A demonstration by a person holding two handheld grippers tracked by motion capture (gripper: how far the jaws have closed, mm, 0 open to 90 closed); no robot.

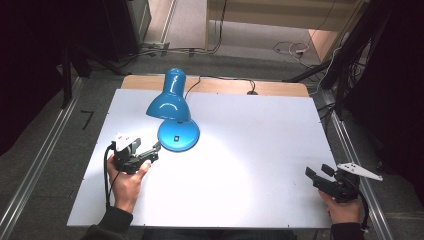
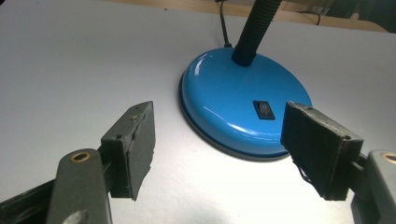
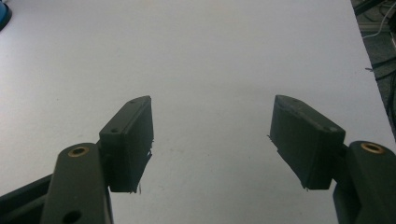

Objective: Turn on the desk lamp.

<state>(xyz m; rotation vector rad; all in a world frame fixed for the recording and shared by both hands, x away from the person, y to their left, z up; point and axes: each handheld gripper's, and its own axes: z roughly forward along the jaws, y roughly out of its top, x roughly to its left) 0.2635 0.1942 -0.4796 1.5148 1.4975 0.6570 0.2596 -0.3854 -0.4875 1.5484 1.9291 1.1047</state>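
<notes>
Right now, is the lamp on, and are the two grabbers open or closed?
Blue lamp: upright on the table, lit, with a bright patch under its shade.
Lamp switch: on the base; position too small to tell.
Left gripper: open, empty, beside the lamp base.
Right gripper: open, empty, over bare table.

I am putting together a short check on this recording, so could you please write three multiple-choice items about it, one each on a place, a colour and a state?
1. Where does the desk lamp stand on the table?
A. far left part
B. near right corner
C. centre front

2. What colour is the lamp's base?
A. red
B. blue
C. white

3. How do the left tongs stand?
A. shut on the lamp's base
B. shut on nothing
C. open, near the base

Key: 1 A, the high view shows it there; 2 B, glossy blue in the left gripper view; 3 C, jaws wide apart, holding nothing.
</notes>
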